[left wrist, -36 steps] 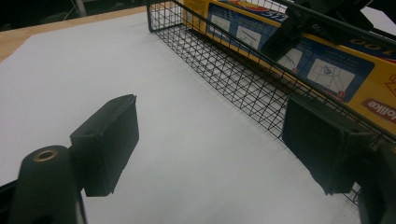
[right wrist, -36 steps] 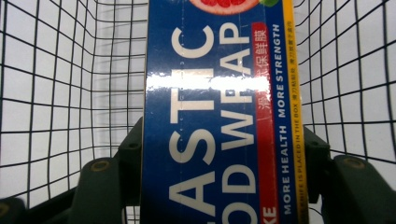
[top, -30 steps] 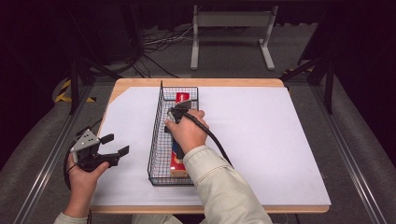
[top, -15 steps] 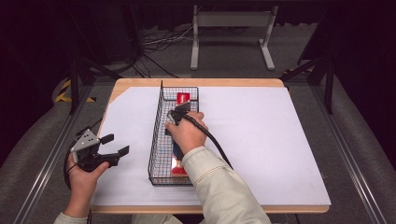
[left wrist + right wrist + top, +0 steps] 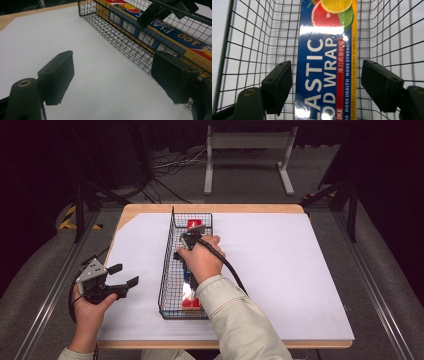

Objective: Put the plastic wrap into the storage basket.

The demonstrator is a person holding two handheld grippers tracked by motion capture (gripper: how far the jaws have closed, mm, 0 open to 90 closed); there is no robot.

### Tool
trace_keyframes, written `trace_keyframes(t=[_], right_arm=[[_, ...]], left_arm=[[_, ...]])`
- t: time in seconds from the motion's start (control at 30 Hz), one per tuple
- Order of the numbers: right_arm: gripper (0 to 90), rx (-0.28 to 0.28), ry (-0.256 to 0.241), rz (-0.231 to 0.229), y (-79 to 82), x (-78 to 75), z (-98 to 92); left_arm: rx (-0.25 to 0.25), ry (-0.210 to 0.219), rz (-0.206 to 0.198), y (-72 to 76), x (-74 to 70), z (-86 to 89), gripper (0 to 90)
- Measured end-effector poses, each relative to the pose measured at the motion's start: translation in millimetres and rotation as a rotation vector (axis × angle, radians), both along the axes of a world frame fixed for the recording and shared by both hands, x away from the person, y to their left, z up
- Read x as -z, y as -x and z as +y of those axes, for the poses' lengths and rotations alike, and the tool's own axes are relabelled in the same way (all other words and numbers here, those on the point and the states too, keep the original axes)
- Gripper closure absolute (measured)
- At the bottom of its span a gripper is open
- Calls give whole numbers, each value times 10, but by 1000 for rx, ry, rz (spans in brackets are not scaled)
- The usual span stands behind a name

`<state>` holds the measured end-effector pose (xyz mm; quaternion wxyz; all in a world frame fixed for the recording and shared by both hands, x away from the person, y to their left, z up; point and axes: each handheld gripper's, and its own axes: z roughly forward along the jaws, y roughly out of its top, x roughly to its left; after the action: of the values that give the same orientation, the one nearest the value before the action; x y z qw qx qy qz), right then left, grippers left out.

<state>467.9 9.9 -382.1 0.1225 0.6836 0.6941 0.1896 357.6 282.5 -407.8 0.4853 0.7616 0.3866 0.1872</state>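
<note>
Inside the wire basket [image 5: 170,270], near its far half, the right gripper [image 5: 325,85] is hanging low over the plastic wrap box [image 5: 325,62], and its two black jaws are standing wide apart, one on each side of the box, not pressing it. The box is lying flat along the bottom of the basket, with its fruit picture (a grapefruit, a lemon slice and something green) toward the far end of the basket. From the high view, the right hand [image 5: 200,262] is covering the middle part of the box, and the red near end of the box is showing close to the near wall of the basket.

The left gripper [image 5: 120,277] is resting outside the basket, to its left, over the white sheet [image 5: 280,270] which is covering the table [image 5: 150,209]. Its jaws are also spread open and are holding nothing; they are pointing toward the left wall of the basket, and the right one is appearing just beside the mesh in the left gripper view. The left hand [image 5: 90,305] is staying well apart from the basket, at the near left corner of the sheet.
</note>
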Motion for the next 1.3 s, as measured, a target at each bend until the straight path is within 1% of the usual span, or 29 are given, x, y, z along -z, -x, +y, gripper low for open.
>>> trace_keyframes(t=[0.07, 0.17, 0.27, 0.3, 0.37, 0.43, 0.5, 0.57, 0.6, 0.63, 0.67, 0.7, 0.73, 0.8, 0.87, 0.9, 0.93, 0.97, 1.0, 1.03, 1.1, 1.17, 1.3], right_arm=[[245, -12, -6, -29, 12, -50, -23], [226, -36, -27, -51, 32, -112, -46], [226, -55, -16, -83, 58, -155, -60], [222, -74, -16, -96, 75, -175, -65], [214, -90, -16, -119, 100, -208, -82], [214, -115, -4, -138, 124, -225, -102], [214, -141, -9, -178, 144, -248, -121], [214, -184, -6, -230, 156, -277, -149], [214, -202, -9, -245, 157, -287, -160], [214, -226, -22, -266, 160, -302, -174], [213, -245, -37, -305, 169, -316, -191], [216, -249, -42, -327, 178, -328, -209], [214, -269, -39, -354, 184, -336, -228], [218, -273, -44, -383, 185, -351, -275], [221, -298, -46, -429, 192, -370, -327], [221, -298, -46, -429, 192, -370, -327], [229, -307, -51, -454, 204, -385, -359], [229, -331, -56, -476, 216, -401, -386], [229, -337, -70, -482, 226, -412, -404], [230, -356, -76, -480, 234, -425, -425], [248, -369, -78, -470, 239, -443, -460], [250, -401, -72, -476, 247, -470, -498], [248, -430, -85, -474, 275, -526, -546]], left_arm=[[-2, 2, 2, -1, 2, -3, 196], [-2, -4, 0, 2, 0, 0, 195], [-5, 2, 0, 7, -1, 7, 195], [-6, 3, 0, 6, 1, 8, 195], [-6, 3, 1, 4, 1, 6, 195], [-4, 3, 0, 3, -1, -1, 195], [-2, 2, 0, -1, -4, -8, 195], [2, -7, -1, -4, -1, -7, 195], [1, -8, 0, -5, 1, -4, 196], [-3, 0, 1, 0, 5, 0, 196], [-6, 4, 0, 4, 5, 7, 196], [-6, 4, -2, 6, 3, 16, 196], [-7, 4, -1, 8, 2, 19, 196], [-6, 7, -3, 8, 2, 13, 196], [-6, 6, -3, 7, 2, 8, 196], [-5, 5, 1, 6, 3, 4, 196], [-3, 5, -1, 1, 5, 1, 196], [-2, -1, -3, -3, 6, 2, 195], [-1, -1, 1, -6, 8, 1, 196], [-1, 1, 3, -8, 11, 0, 195], [-1, 3, 3, -9, 13, -2, 196], [-2, 4, 4, -9, 15, 1, 196], [-1, 5, 4, -13, 21, 7, 196]])
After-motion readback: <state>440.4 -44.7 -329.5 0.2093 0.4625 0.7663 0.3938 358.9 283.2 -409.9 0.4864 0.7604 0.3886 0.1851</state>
